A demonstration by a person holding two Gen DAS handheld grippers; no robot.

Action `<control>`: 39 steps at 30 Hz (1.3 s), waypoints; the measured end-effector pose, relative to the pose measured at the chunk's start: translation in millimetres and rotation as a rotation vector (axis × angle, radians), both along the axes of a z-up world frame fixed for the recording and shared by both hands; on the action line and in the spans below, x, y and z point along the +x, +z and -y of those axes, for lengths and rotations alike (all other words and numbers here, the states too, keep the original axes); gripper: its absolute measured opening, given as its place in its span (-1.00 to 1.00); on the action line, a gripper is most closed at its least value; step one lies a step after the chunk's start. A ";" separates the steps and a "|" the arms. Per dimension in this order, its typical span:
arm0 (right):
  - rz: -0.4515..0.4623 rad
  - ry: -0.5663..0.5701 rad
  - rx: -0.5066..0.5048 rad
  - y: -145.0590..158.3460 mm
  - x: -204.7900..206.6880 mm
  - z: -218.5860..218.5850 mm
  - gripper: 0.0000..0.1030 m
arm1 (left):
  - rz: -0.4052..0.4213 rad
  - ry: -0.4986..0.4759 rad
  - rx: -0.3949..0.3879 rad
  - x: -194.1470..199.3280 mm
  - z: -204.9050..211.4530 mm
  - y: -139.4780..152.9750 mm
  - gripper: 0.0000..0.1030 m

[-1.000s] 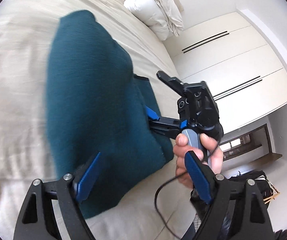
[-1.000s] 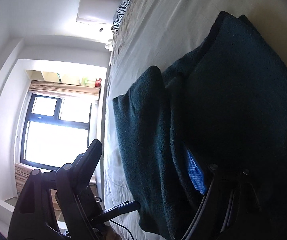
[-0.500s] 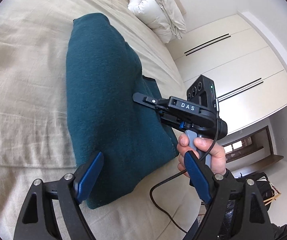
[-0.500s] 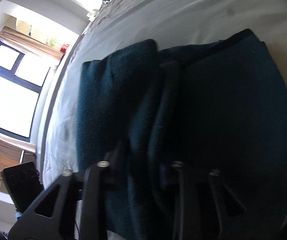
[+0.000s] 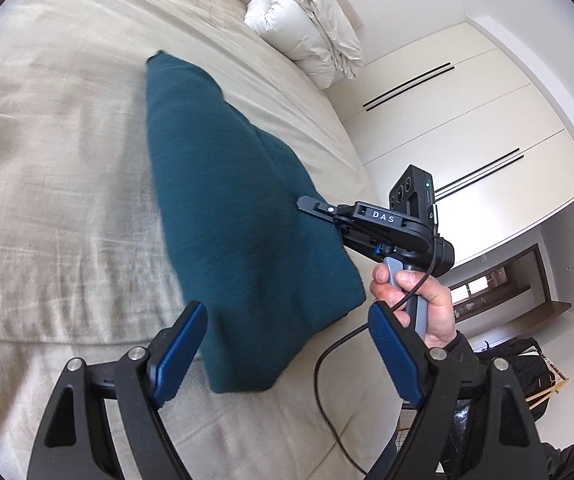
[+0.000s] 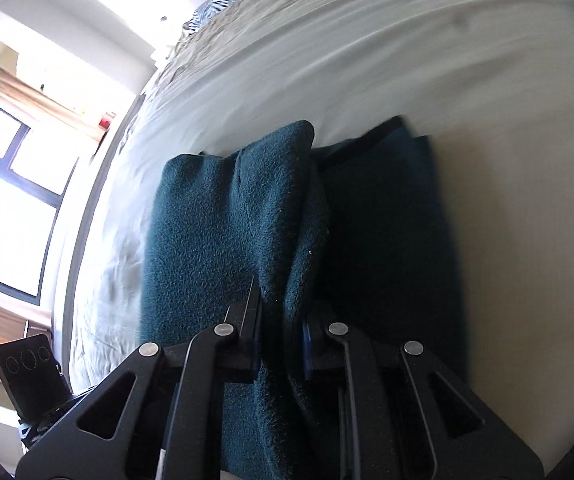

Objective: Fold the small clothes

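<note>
The teal garment (image 5: 243, 216) lies part-folded on the bed (image 5: 55, 168). The right gripper (image 6: 281, 340), jaws just closed, pinches a raised ridge of cloth. Advise lifting it evenly and carrying it toward 12 o'clock without twisting. The left gripper (image 5: 287, 354) hovers spread wide at the 6 o'clock corner, angled down, holding nothing.
</note>
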State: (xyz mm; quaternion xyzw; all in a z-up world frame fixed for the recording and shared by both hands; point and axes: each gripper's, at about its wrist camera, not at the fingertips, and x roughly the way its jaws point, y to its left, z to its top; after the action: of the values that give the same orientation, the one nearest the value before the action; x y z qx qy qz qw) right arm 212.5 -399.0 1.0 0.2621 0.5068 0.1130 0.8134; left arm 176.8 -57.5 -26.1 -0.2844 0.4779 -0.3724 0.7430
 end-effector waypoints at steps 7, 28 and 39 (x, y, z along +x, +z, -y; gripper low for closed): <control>-0.041 -0.042 -0.017 0.5 -12.2 26.7 -0.75 | -0.001 -0.007 -0.002 1.8 2.5 -0.4 0.63; -0.014 -0.087 0.064 -43.5 -18.3 17.4 -0.66 | 0.045 0.004 0.088 13.2 9.8 14.2 0.63; 0.218 -0.176 0.049 23.3 -67.0 13.3 -0.47 | 0.322 -0.005 0.303 66.0 63.8 58.3 0.23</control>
State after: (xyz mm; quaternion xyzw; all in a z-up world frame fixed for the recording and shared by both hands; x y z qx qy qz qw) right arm 145.5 -412.2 24.3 0.3116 0.3878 0.0815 0.8636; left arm 242.8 -121.3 32.2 -0.1053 0.4044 -0.3388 0.8430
